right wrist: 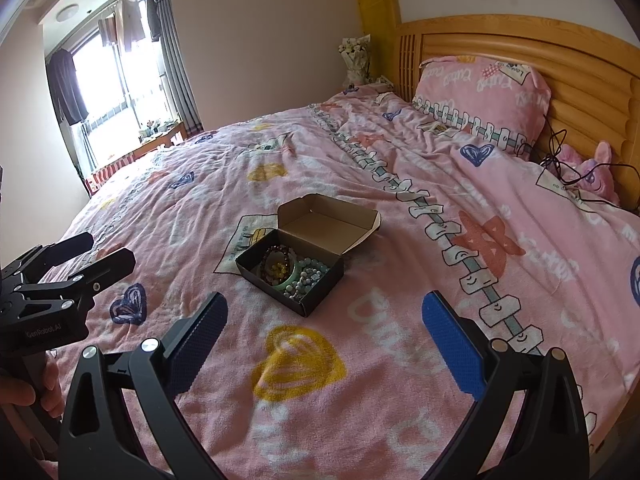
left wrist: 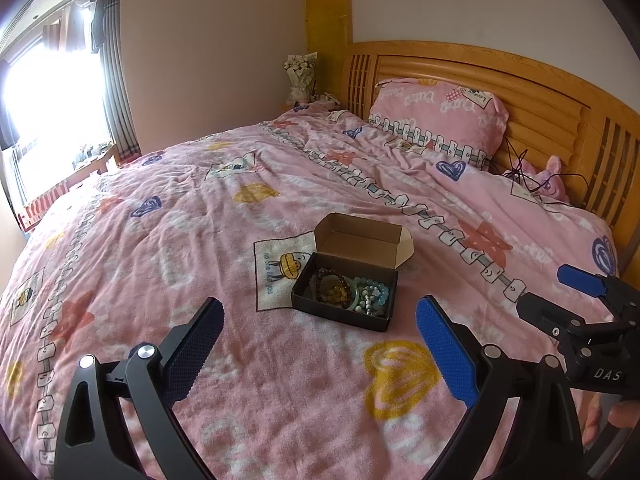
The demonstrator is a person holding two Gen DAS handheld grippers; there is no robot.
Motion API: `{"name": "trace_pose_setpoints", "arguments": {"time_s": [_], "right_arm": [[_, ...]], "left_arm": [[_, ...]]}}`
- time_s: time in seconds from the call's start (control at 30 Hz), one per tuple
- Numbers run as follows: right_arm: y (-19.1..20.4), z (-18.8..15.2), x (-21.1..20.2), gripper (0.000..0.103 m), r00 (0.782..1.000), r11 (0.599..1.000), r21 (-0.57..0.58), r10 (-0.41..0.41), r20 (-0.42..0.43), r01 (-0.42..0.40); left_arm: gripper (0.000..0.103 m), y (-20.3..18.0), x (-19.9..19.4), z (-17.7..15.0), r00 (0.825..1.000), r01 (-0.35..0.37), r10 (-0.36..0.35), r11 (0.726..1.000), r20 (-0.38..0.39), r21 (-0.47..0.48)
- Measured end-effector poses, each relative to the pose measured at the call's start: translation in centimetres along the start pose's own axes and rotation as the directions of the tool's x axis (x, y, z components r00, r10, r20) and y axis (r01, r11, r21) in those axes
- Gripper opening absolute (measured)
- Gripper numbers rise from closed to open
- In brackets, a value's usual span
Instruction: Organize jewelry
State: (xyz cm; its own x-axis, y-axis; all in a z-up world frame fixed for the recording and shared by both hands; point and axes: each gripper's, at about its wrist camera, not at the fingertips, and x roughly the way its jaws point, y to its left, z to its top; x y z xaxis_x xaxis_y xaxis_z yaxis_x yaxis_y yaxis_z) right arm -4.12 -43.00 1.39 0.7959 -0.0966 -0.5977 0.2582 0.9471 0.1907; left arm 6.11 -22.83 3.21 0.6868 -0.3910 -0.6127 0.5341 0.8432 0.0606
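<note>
- A small black cardboard box [left wrist: 343, 312] sits on the fleecy, wrinkled pink bedspread [left wrist: 168, 216], its brown flap lid [left wrist: 362, 240] folded back and standing open.
- Inside lie round-beaded bracelets [left wrist: 334, 286]: dark brown, amber, pale blue, plus a smooth green bangle [right wrist: 289, 276].
- The left gripper [left wrist: 320, 354] hovers near the box, its textured blue pads [left wrist: 446, 354] spread wide, holding nothing.
- The right gripper [right wrist: 324, 346] likewise gapes empty, just short of the box.
- A pink pillow [left wrist: 436, 116] leans on the ribbed wooden headboard [left wrist: 532, 92].
</note>
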Motion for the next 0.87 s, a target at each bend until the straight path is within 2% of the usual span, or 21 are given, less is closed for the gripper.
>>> {"name": "trace_pose_setpoints", "arguments": {"time_s": [0.5, 0.87], "right_arm": [[-0.25, -0.20, 0.09, 0.095, 1.000, 1.000, -0.006, -0.004, -0.006, 0.004], [-0.09, -0.10, 0.12, 0.095, 1.000, 1.000, -0.005, -0.004, -0.006, 0.004]], "left_arm": [[0.095, -0.22, 0.08, -0.05, 1.000, 0.009, -0.009, 1.000, 0.001, -0.018], [0.095, -0.41, -0.06, -0.11, 1.000, 0.017, -0.017, 1.000, 0.007, 0.002]]}}
